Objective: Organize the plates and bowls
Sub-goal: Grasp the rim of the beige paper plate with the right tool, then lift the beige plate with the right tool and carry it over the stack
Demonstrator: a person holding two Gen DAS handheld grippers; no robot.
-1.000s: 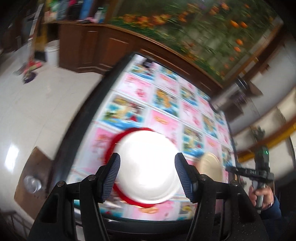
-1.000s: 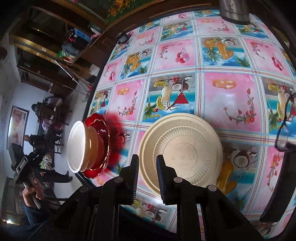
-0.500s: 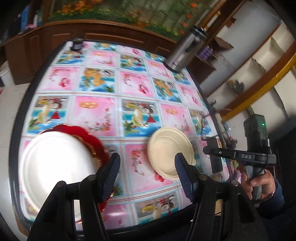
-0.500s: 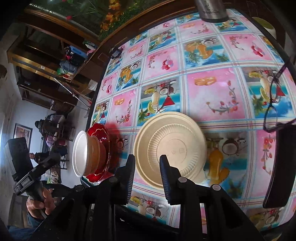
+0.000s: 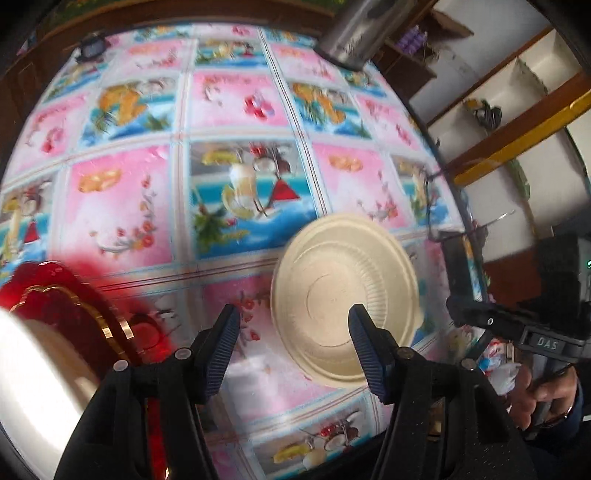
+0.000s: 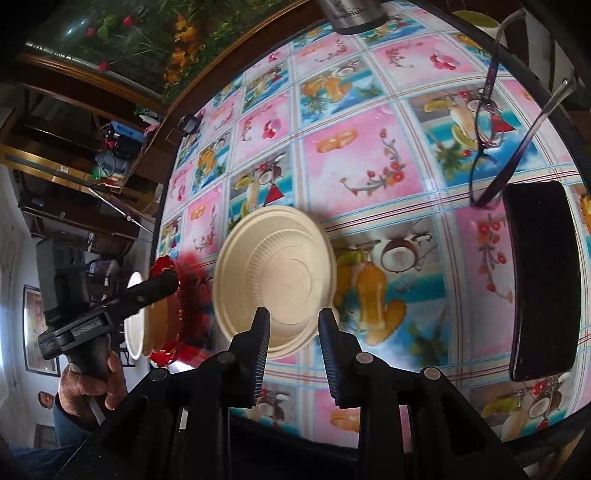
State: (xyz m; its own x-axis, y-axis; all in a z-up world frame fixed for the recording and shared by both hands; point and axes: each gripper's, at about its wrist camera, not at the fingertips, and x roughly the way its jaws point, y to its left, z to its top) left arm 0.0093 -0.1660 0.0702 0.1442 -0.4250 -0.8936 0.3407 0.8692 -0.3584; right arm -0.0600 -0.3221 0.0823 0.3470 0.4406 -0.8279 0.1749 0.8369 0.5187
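A cream paper plate (image 5: 345, 301) lies on the patterned table (image 5: 155, 206); it also shows in the right wrist view (image 6: 277, 280). A red plate (image 5: 70, 306) at the left edge holds a white bowl (image 5: 33, 384); in the right wrist view the red plate (image 6: 171, 317) and bowl (image 6: 133, 325) sit behind the left gripper. My left gripper (image 5: 291, 345) is open and empty, its right finger over the paper plate's near edge. My right gripper (image 6: 291, 345) is open and empty, just in front of the paper plate's near rim.
A steel flask (image 6: 351, 14) stands at the table's far side. Eyeglasses (image 6: 495, 122) and a black case (image 6: 543, 280) lie at the right. A small dark object (image 5: 92, 50) sits at the far left corner. Shelves stand beyond the table's right edge.
My left gripper has swung right from the bowl and red plate toward the paper plate. My right gripper has opened wider and come closer to the paper plate.
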